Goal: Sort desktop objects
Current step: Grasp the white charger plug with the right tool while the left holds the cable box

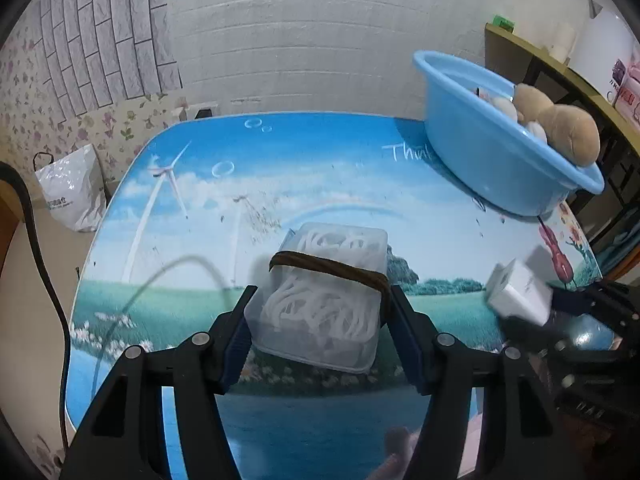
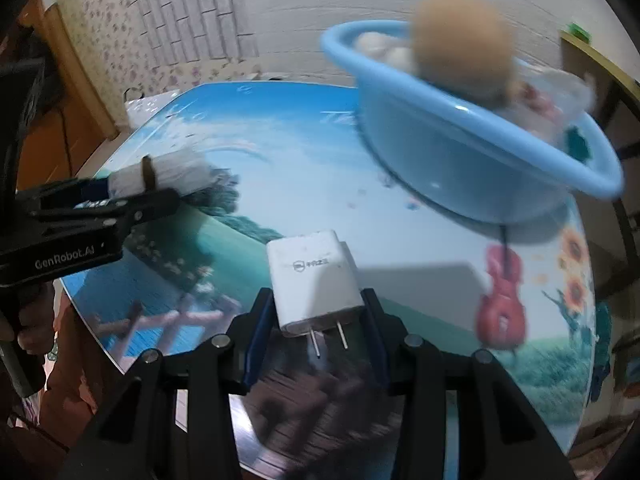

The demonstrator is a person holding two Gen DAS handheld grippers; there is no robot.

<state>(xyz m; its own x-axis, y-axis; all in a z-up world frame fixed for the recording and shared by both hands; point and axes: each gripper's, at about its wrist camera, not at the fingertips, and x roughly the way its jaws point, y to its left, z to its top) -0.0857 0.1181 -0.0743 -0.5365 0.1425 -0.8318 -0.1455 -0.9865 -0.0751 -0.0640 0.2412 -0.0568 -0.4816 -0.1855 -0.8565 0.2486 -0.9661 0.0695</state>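
your left gripper (image 1: pixel 320 300) is clamped on the clear box (image 1: pixel 324 296), long axis running away from you; your right gripper (image 2: pixel 316 304) is clamped on the white charger (image 2: pixel 312 280), prongs pointing back toward you

even indoor light, glossy table (image 1: pixel 328 184) glare, right wrist view motion-blurred, fisheye bending, dark vignetted corners

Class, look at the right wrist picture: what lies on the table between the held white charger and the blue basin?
Nothing: between the white charger and the blue basin, the right wrist view shows only bare printed table.
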